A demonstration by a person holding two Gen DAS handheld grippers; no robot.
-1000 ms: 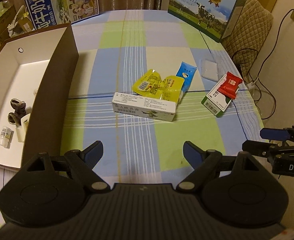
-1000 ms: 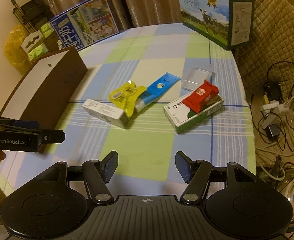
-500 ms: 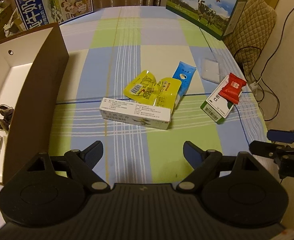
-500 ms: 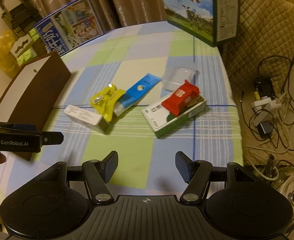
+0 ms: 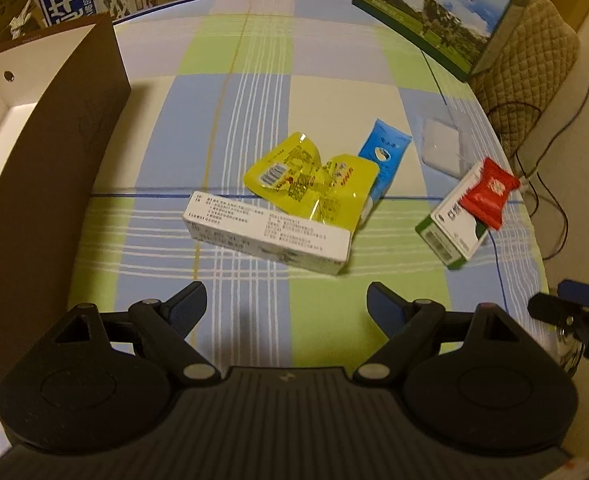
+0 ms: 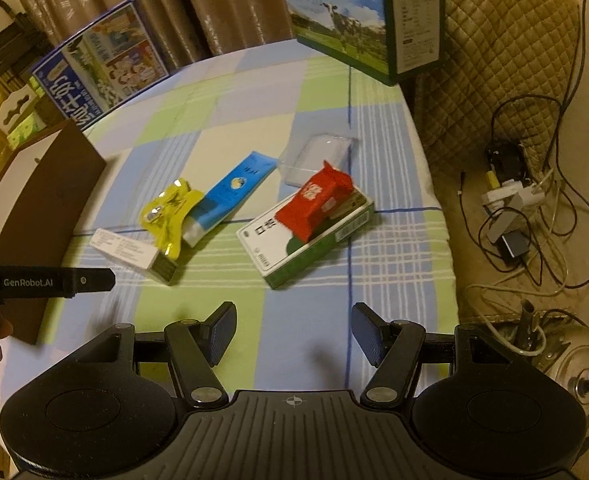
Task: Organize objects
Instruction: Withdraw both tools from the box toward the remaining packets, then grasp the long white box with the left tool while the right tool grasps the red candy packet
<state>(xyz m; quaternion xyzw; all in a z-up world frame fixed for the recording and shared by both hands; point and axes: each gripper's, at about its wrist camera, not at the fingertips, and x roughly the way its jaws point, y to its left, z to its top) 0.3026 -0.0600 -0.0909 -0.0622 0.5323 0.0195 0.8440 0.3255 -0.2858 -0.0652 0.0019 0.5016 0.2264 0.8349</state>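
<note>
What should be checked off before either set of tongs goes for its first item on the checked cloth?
1. Left tongs open with nothing between them: ok.
2. Right tongs open with nothing between them: ok.
3. Long white printed carton free to lift: not ok, the crinkled yellow foil pouch overlaps its far edge.
4. Green-and-white flat carton bare on top: not ok, the red snack wrapper lies on it.
5. Brown open box with white lining ready to receive: ok, open top, standing to the left of the items.
6. Room left inside that box: cannot tell, its floor is mostly out of view.
</note>
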